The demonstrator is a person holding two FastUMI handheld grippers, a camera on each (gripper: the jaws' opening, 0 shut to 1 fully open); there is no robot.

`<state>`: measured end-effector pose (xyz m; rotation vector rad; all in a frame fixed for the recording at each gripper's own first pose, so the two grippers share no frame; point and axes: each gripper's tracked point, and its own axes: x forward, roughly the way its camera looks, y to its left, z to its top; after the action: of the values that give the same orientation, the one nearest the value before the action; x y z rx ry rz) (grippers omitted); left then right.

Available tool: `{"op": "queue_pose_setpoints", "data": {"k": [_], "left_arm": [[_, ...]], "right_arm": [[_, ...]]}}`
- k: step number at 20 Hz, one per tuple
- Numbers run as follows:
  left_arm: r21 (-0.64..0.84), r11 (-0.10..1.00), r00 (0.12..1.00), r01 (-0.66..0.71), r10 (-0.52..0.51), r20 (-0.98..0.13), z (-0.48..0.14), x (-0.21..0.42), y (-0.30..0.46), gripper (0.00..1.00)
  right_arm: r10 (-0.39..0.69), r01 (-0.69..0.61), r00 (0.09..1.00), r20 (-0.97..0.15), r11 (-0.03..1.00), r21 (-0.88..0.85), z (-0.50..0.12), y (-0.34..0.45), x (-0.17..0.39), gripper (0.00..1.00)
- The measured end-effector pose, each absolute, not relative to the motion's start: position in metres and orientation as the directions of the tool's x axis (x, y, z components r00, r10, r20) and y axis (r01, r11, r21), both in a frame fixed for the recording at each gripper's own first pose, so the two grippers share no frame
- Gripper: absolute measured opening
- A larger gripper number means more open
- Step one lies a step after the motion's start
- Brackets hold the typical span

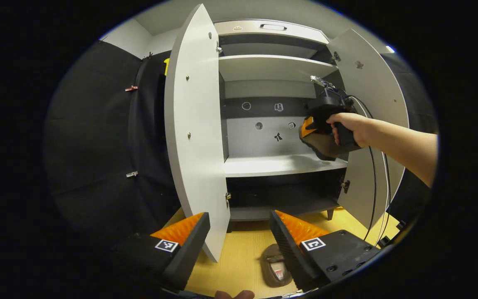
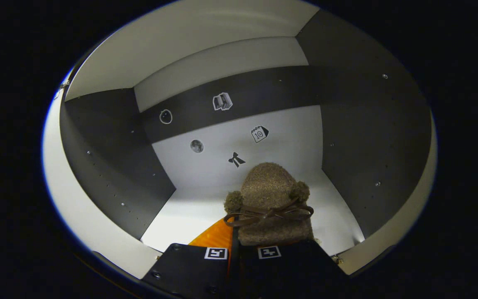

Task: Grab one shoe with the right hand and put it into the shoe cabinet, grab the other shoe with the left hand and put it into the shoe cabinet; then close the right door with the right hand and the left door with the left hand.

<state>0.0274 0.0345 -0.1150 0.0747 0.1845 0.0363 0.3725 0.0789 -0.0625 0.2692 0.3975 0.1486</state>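
One shoe (image 2: 269, 207) is being gripped at its heel end by the right gripper (image 2: 235, 245), whose fingers are clenched on it, and it is being carried inside the shoe cabinet (image 1: 272, 66) over the middle shelf (image 1: 280, 164). In the right gripper view the shoe's long axis is being pointed straight away from the fingers, toe toward the rear wall, with the bow and pompoms turned upward. From the left gripper view the sole is being seen tilted and held clear above the shelf, toward its right end and close to the right side wall; whether any part is touching the shelf cannot be told.

Open shelf is being left to the left of the shoe and ahead of its toe, so a short lowering is judged to be what the coming move turns on, with the right wall as the edge to be minded.

The other shoe (image 1: 275, 265) is being left on the yellow floor (image 1: 239, 257), just below and between the fingers of the left gripper (image 1: 239, 236), which is being held released with its jaws wide apart. Its long axis is running roughly along the gripper's line of sight. The left door (image 1: 195, 133) is being kept open with its edge standing between those fingers and the cabinet opening; the right door (image 1: 367, 83) is likewise swung out, behind the hand (image 1: 349, 128) that is holding the right gripper.
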Motion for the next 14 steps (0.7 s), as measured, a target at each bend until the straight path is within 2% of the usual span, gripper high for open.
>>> {"op": "queue_pose_setpoints", "data": {"k": [6,14], "left_arm": [[0.092,0.995,0.975,-0.049,0.068,-0.213,-0.134,0.029,0.034,0.92],[0.091,0.992,0.964,-0.083,0.103,-0.244,-0.141,0.031,0.038,0.92]], "right_arm": [[0.177,-0.077,0.915,-0.364,0.959,0.272,-0.087,0.075,0.421,0.12],[0.194,-0.063,0.878,-0.438,0.953,0.296,-0.129,0.088,0.448,0.12]]}}
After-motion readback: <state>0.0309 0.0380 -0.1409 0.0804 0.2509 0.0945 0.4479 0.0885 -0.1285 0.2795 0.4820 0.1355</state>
